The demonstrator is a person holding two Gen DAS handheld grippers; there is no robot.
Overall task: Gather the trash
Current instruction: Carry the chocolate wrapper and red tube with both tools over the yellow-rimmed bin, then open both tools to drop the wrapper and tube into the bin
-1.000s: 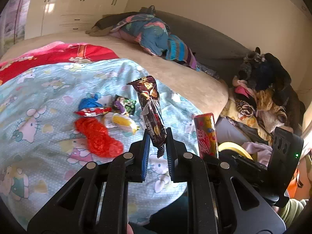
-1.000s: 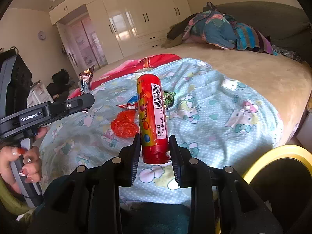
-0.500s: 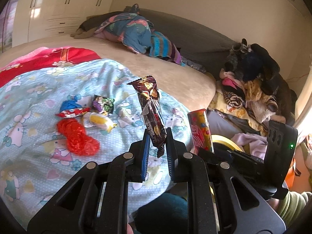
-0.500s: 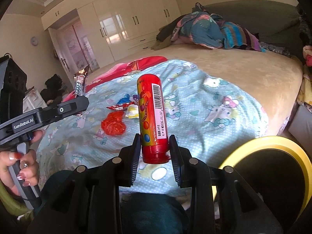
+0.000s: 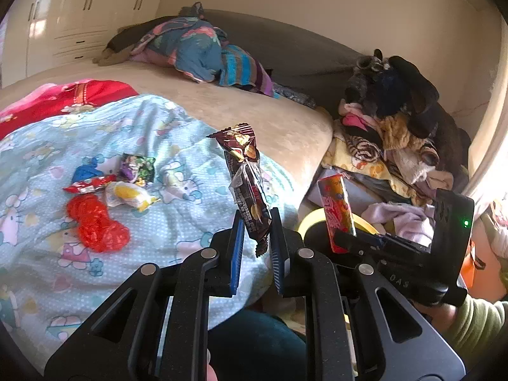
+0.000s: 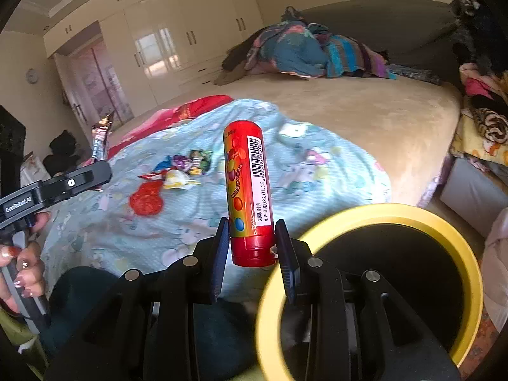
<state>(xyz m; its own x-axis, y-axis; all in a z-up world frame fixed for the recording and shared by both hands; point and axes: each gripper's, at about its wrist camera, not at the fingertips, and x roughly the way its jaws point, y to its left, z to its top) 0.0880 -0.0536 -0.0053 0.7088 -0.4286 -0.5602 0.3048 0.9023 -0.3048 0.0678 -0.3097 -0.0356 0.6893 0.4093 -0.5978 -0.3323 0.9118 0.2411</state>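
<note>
My left gripper (image 5: 256,238) is shut on a dark brown snack wrapper (image 5: 246,177) that stands up between the fingers. My right gripper (image 6: 252,247) is shut on a red candy tube (image 6: 247,190), held upright by its cap end. The tube also shows in the left wrist view (image 5: 336,209). A yellow-rimmed black bin (image 6: 377,219) lies just right of and below the right gripper. More trash lies on the light blue blanket (image 5: 177,146): a red crumpled wrapper (image 5: 96,222), a yellow and white wrapper (image 5: 127,193), a blue one (image 5: 84,171) and a green-purple one (image 5: 138,168).
A pile of clothes (image 5: 397,127) sits right of the bed. Crumpled bedding (image 5: 197,50) lies at the far end of the beige mattress (image 5: 270,120). White wardrobes (image 6: 177,41) stand behind. The left gripper and the hand on it show in the right wrist view (image 6: 47,190).
Both grippers have swung to the right with their items still held. The yellow bin has come far more into the right wrist view.
</note>
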